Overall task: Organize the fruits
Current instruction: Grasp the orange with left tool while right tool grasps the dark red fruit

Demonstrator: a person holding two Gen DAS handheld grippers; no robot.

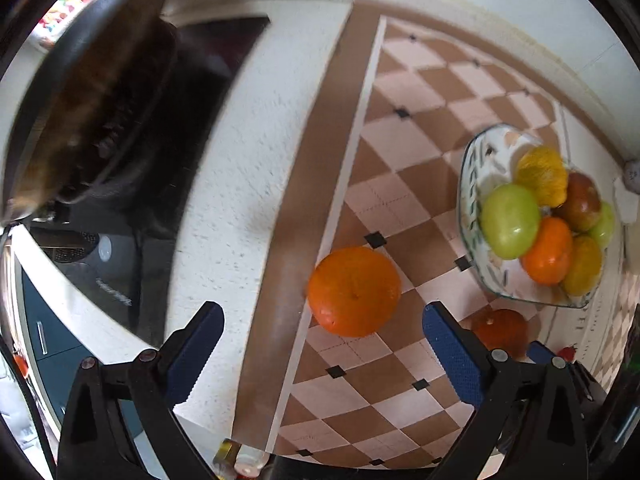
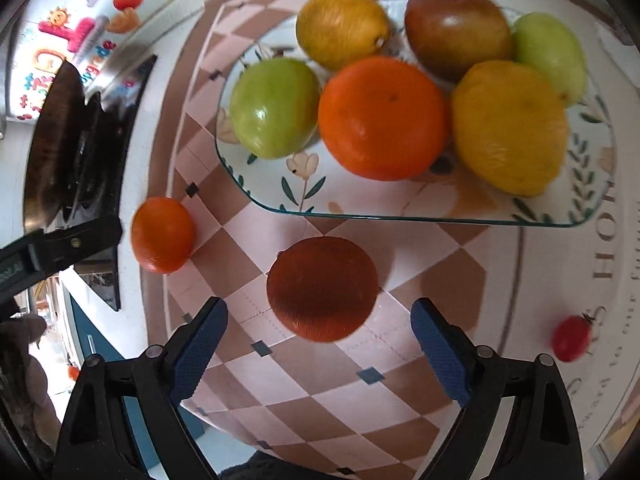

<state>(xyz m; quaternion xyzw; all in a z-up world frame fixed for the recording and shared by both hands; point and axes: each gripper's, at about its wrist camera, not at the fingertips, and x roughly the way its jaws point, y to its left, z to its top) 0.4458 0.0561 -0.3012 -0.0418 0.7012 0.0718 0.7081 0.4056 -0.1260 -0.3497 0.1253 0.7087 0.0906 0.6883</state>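
Below each pair of wide-open tongs point(image 1: 323, 344) point(image 2: 319, 338), a loose orange point(image 1: 354, 291) point(image 2: 322, 288) sits on the worktop point(image 1: 400, 408): round, firm, probably slippery; best gripped across its middle.

Both wrist views look steeply down, close above the checkered mat point(image 1: 404, 136), sharing the fruit plate point(image 2: 360, 210).
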